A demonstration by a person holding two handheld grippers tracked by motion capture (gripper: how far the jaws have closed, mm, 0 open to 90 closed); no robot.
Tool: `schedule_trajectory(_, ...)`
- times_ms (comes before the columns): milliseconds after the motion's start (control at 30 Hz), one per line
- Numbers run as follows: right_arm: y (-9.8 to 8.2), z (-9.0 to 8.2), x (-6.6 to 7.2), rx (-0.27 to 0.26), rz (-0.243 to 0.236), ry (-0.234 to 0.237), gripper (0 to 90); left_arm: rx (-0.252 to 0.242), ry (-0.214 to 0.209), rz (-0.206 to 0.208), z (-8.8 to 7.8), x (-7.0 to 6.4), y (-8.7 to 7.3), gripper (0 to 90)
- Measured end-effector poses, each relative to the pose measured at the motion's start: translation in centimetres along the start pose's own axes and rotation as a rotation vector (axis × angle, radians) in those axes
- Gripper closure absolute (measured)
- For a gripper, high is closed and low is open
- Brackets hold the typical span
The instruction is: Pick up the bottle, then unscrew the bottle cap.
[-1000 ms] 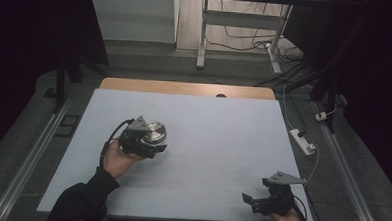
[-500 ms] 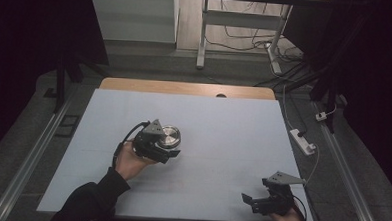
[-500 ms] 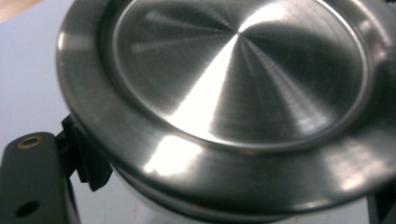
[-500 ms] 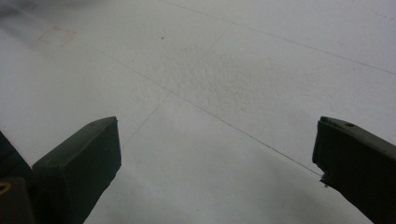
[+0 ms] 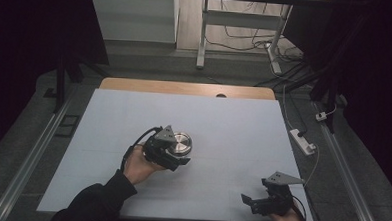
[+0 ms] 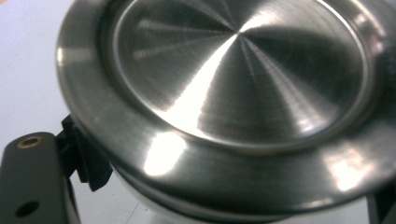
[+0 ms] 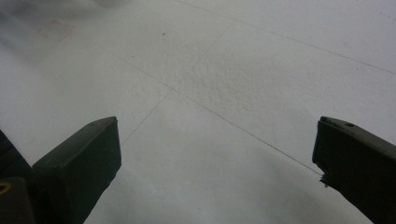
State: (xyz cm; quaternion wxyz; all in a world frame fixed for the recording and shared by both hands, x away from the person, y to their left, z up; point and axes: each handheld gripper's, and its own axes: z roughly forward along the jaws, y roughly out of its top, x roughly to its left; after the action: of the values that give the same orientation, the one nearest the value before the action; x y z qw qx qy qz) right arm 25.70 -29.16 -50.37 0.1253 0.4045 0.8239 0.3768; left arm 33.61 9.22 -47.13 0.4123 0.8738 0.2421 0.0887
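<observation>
1. The left gripper (image 5: 174,152), left of centre in the high view, pinches a round stainless steel lid (image 5: 178,143) by its rim, one jaw showing at the lower left of the left gripper view, likely to carry it flat over the desk (image 5: 233,122).
2. The right gripper (image 5: 260,198), at the lower right, rests with jaws spread wide, apparently idle.
3. Against the earlier frames, the lid and left gripper have travelled rightward toward the desk's middle; the right gripper has stayed put.
</observation>
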Motion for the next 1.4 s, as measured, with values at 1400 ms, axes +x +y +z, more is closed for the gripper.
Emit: schedule_trajectory(1400,6.3,1.2,4.7,-0.178,-0.162,0.164,0.0,-0.029,-0.012,0.002,-0.5,-0.1,-0.2,14.9)
